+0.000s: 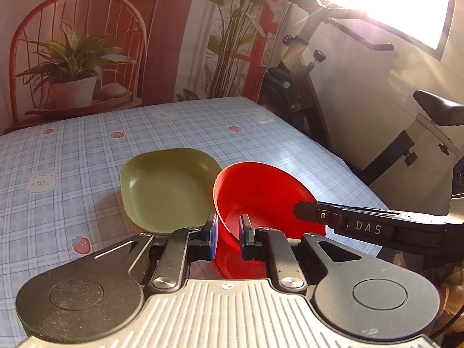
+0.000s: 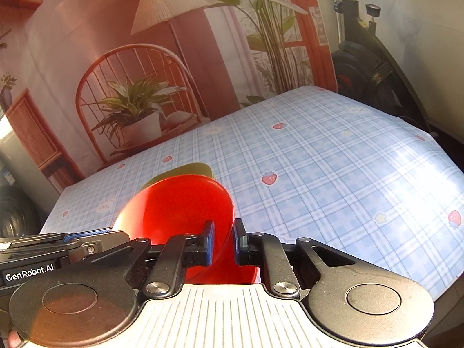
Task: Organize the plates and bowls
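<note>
A red bowl [image 1: 261, 200] is held tilted above the table's near edge. My left gripper [image 1: 229, 236] is shut on its near rim. My right gripper [image 2: 223, 240] is shut on the opposite rim of the same red bowl [image 2: 179, 206]; its finger shows in the left wrist view [image 1: 342, 220]. An olive green square plate [image 1: 165, 188] lies on the blue checked tablecloth [image 1: 72, 156], just left of and behind the bowl. In the right wrist view only the plate's far edge [image 2: 200, 168] shows above the bowl.
An exercise bike [image 1: 333, 92] stands right of the table. A printed backdrop with a chair and plants [image 1: 75, 58] hangs behind the table. The table's right edge [image 1: 333, 156] drops off near the bike.
</note>
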{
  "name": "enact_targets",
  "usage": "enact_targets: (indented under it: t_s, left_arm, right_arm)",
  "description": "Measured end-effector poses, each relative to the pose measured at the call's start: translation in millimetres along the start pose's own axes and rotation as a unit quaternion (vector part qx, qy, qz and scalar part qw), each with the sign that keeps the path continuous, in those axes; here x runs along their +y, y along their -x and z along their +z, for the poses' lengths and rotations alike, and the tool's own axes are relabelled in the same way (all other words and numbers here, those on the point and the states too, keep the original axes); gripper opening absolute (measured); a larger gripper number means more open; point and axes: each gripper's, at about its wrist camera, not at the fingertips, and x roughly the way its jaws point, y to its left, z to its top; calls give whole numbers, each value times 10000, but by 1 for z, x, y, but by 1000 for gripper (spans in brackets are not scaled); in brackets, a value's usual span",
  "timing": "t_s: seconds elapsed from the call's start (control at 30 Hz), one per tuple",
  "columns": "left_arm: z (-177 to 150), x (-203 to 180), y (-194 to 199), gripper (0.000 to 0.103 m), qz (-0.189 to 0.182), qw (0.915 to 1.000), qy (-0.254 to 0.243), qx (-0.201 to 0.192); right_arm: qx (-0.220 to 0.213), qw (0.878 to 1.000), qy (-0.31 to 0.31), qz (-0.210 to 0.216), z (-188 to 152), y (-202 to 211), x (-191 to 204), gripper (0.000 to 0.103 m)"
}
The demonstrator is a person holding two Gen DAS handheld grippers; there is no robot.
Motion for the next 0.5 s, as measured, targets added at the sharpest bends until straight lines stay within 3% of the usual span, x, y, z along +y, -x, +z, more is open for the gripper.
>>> enact_targets:
  t_s: [0.5]
  left_arm:
    - [-13,-1,-20,15,-74,9990,-47,436]
  right_arm:
    - [115,9997,-145,-141,-18,-7,-13,14]
